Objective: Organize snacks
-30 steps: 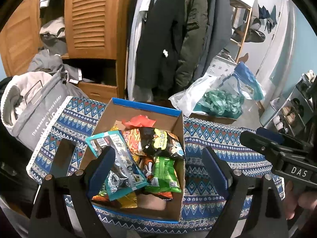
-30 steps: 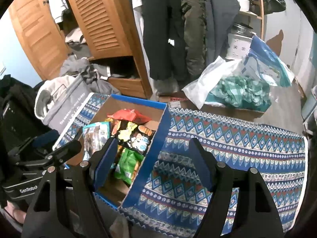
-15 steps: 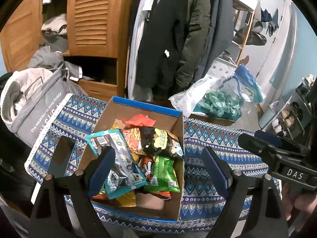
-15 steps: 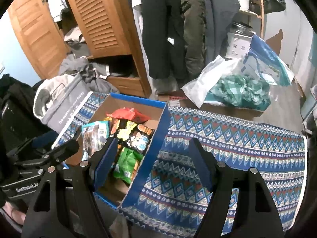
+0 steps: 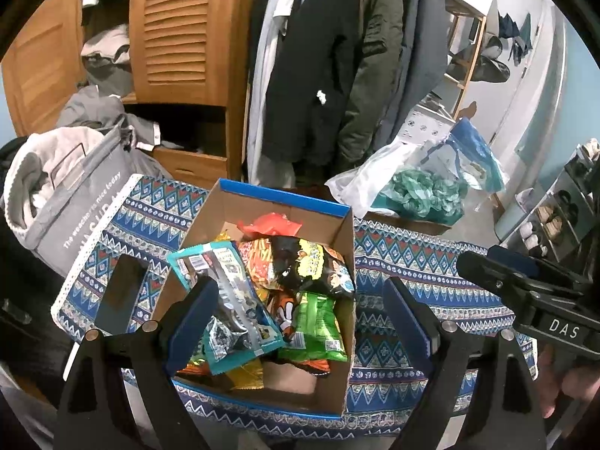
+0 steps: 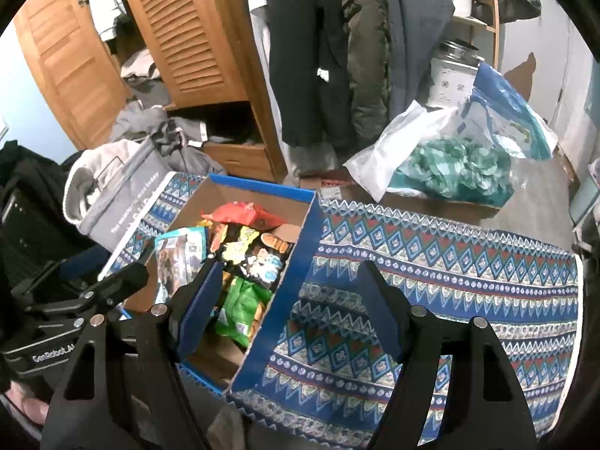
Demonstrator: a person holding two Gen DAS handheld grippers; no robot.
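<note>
Cardboard box [image 5: 285, 206] at twelve o'clock of the left gripper [image 5: 296, 322], heaped with snack packets [image 5: 300, 281]. Both grippers spread wide and empty, right gripper [image 6: 288, 311] over the patterned cloth [image 6: 450, 281]. Fits either a pile awaiting sorting or packets already gathered, probably; no move settled.

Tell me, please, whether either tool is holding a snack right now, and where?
Neither: the left tool and right tool are both open and empty above the snack box.
</note>
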